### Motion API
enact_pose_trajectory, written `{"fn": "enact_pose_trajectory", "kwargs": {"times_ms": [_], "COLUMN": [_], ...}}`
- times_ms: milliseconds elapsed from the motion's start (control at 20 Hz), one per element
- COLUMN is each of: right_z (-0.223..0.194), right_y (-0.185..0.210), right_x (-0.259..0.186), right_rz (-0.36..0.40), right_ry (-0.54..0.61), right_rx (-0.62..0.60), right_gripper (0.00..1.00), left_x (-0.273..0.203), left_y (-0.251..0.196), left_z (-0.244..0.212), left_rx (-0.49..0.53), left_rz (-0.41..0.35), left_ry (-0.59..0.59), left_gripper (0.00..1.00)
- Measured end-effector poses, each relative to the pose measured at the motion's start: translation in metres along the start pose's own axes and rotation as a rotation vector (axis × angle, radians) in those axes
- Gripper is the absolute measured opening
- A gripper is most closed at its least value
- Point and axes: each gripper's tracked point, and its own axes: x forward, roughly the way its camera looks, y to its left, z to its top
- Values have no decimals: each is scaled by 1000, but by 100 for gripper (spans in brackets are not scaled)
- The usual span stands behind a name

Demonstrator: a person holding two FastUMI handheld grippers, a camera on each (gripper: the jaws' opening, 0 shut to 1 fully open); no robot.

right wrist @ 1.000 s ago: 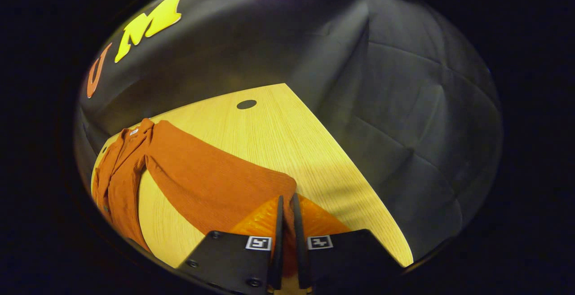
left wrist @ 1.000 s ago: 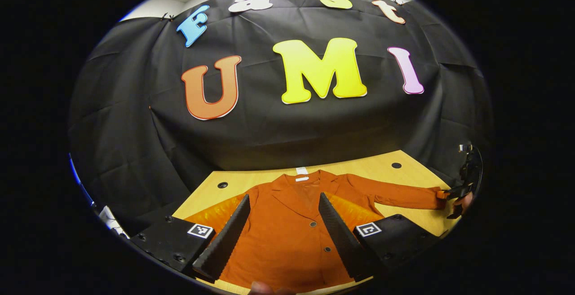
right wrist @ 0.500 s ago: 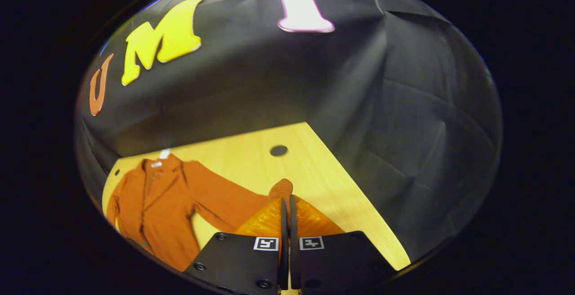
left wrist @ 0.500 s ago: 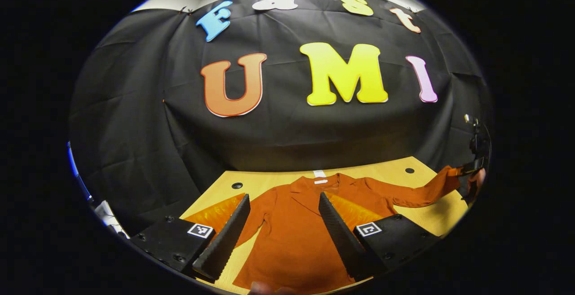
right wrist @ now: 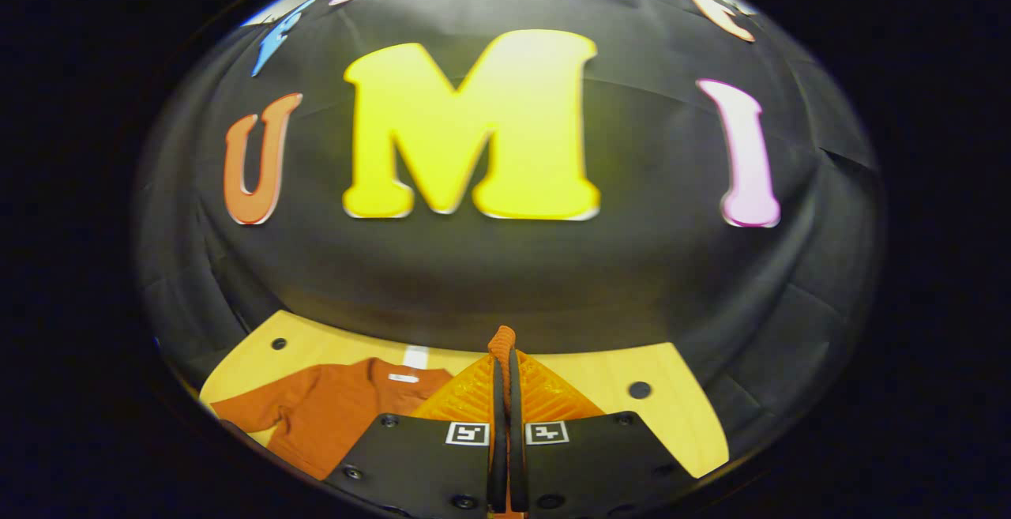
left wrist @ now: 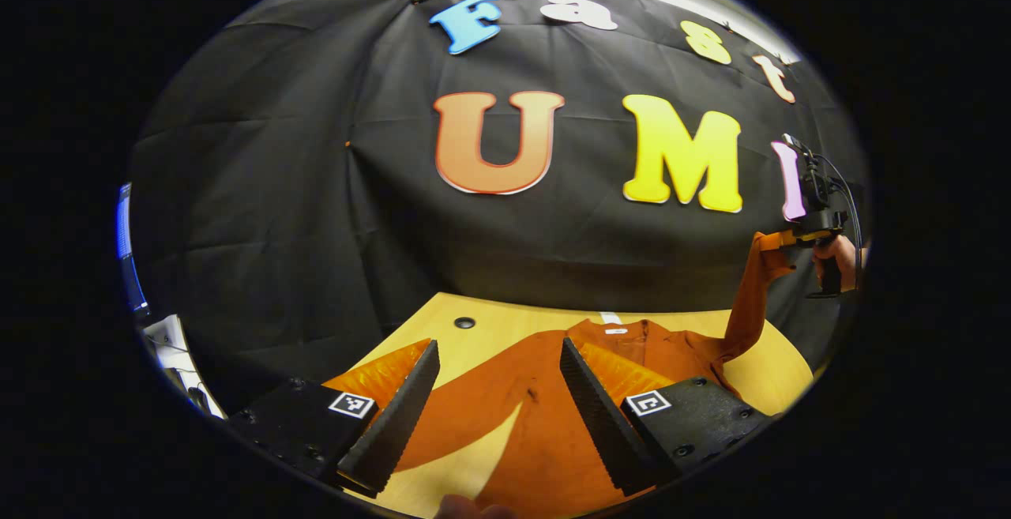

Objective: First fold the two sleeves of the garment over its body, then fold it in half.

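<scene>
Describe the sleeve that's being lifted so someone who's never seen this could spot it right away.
On the wooden table in front of the black cloth wall lies a rust-orange jacket. Its raised sleeve rises steeply off the table, its cuff pinched in the right gripper. The other sleeve lies flat, between the left gripper's fingers.

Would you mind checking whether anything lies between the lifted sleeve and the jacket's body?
Nothing visible does: the right gripper holds the rust-orange sleeve above the wooden table, and the jacket body lies bare.
</scene>
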Motion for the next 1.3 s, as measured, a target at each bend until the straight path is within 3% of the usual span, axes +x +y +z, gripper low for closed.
{"fn": "enact_pose_trajectory", "kwargs": {"times_ms": [250,450,600,800,1050,1100,1200,1300], "right_z": [-40,-103,-154,-205,-242,-246,-244,-240], "right_y": [151,229,261,280,310,316,328,338], "right_x": [45,83,106,129,134,133,128,116], "right_rz": [159,221,249,220,262,289,327,361], "right_ry": [63,150,228,305,356,356,352,347], "right_rx": [-100,-187,-237,-264,-229,-203,-151,-120], "right_gripper": [2,2,2,2,3,5,20,50], "left_x": [-14,-22,-21,-14,1,5,8,9], "left_y": [85,136,156,167,161,159,156,156], "left_z": [-13,-30,-42,-60,-75,-78,-81,-88], "left_rx": [-31,-52,-53,-55,-50,-55,-65,-75], "left_rz": [107,174,195,194,172,171,169,165], "left_ry": [8,41,63,111,136,140,146,152], "left_gripper": [99,99,98,96,96,96,96,96]}}
